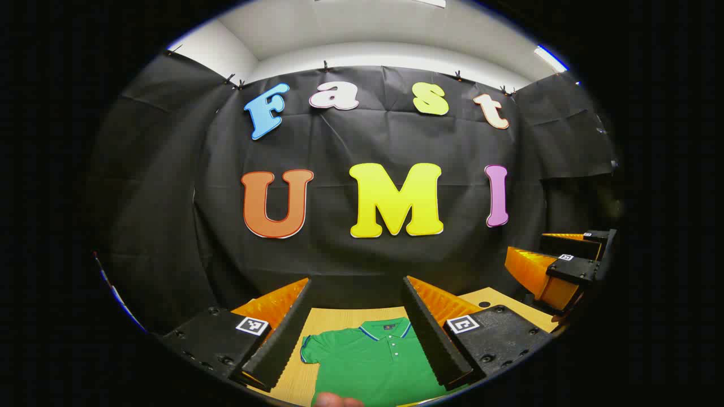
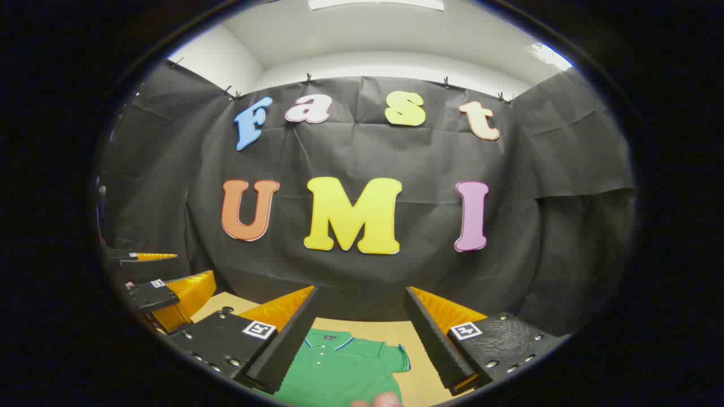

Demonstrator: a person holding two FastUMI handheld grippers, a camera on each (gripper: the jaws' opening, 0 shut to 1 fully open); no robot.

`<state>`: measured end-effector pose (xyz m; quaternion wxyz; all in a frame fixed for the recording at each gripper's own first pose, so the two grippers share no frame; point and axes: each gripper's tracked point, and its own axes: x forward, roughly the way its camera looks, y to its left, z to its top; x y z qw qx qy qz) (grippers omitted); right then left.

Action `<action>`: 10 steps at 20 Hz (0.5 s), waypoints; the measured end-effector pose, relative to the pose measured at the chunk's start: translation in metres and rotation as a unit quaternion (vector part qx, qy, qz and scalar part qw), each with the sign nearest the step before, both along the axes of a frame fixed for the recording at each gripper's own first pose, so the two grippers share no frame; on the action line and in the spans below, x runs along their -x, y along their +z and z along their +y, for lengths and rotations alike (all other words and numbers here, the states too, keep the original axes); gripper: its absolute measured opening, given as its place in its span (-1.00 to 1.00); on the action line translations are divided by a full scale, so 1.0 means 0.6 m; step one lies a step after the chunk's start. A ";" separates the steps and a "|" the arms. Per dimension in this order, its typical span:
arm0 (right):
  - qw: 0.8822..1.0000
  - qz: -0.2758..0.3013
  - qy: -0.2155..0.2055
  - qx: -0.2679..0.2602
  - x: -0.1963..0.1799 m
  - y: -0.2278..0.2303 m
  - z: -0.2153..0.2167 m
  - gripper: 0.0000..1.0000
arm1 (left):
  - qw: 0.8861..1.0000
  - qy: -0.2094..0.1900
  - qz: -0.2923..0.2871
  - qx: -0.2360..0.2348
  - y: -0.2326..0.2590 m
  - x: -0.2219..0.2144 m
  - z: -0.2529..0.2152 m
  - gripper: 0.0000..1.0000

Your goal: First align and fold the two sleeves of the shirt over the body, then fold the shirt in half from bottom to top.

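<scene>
Left gripper (image 1: pixel 359 333): your fingers are spread wide and hold nothing; you keep it raised above the table, so the shirt shows between them
Right gripper (image 2: pixel 359 339): likewise spread and empty, held high and level; in the left gripper view it sits off to the right (image 1: pixel 557 271), well apart from the other
Shirt (image 1: pixel 373 362): a green polo lying flat on the wooden table (image 1: pixel 334 319), collar toward the booth wall, buttons up; the right gripper view shows it too (image 2: pixel 339 370)
Sleeves: one short sleeve (image 1: pixel 311 347) lies out to the side in the left gripper view, the other (image 2: pixel 396 356) in the right gripper view; both look unfolded
Stage: you seem to be at the start, since no fold is made yet
Why this hold: each gripper faces its own sleeve, which suits bringing the sleeves in one per hand
Fingertip: a bit of your finger (image 1: pixel 336 400) shows at the bottom edge
Watch: thin fabric may bunch if you pinch too little
</scene>
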<state>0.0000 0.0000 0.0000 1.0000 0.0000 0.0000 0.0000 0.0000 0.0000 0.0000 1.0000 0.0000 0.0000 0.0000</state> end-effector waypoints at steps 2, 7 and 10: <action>1.000 0.005 -0.010 -0.004 0.001 -0.005 -0.014 0.92 | 1.000 -0.003 0.000 0.000 0.003 0.001 -0.003 0.96; 0.999 0.013 -0.041 -0.004 0.009 -0.010 -0.056 0.90 | 1.000 -0.006 0.000 0.012 -0.001 -0.003 -0.009 0.96; 0.999 0.009 -0.051 -0.001 0.020 -0.004 -0.073 0.92 | 1.000 -0.012 0.010 0.018 -0.006 -0.005 -0.015 0.96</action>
